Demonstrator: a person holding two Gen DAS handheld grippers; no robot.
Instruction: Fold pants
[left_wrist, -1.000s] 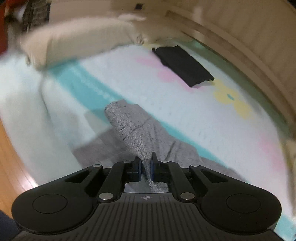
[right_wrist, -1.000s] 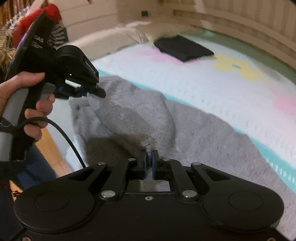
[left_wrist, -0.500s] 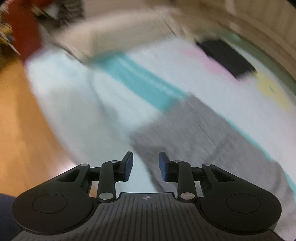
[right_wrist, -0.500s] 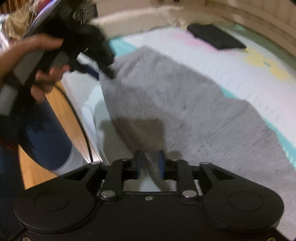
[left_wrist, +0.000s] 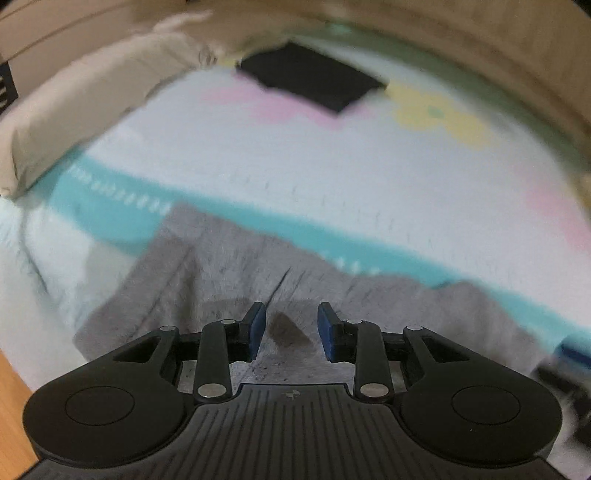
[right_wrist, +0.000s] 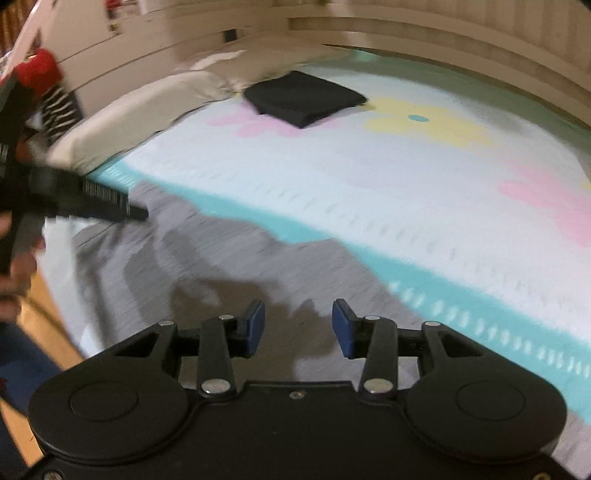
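Grey pants (left_wrist: 229, 273) lie flat on the near edge of the bed, also seen in the right wrist view (right_wrist: 229, 258). My left gripper (left_wrist: 290, 330) is open and empty just above the grey cloth. My right gripper (right_wrist: 297, 326) is open and empty over the same cloth. The left gripper also shows at the left of the right wrist view (right_wrist: 92, 203), over the pants' left end. Both views are motion-blurred.
The bed cover (right_wrist: 369, 177) is white with a teal stripe and pink and yellow flowers. A folded black garment (right_wrist: 303, 98) lies at the far side, also in the left wrist view (left_wrist: 314, 83). A beige pillow (left_wrist: 85, 99) lies far left. Wood floor (left_wrist: 11, 391) lies at near left.
Both grippers were shut on the grey pants a second ago and have let go. The pants now lie flat on the bed, and both grippers stand open above them.
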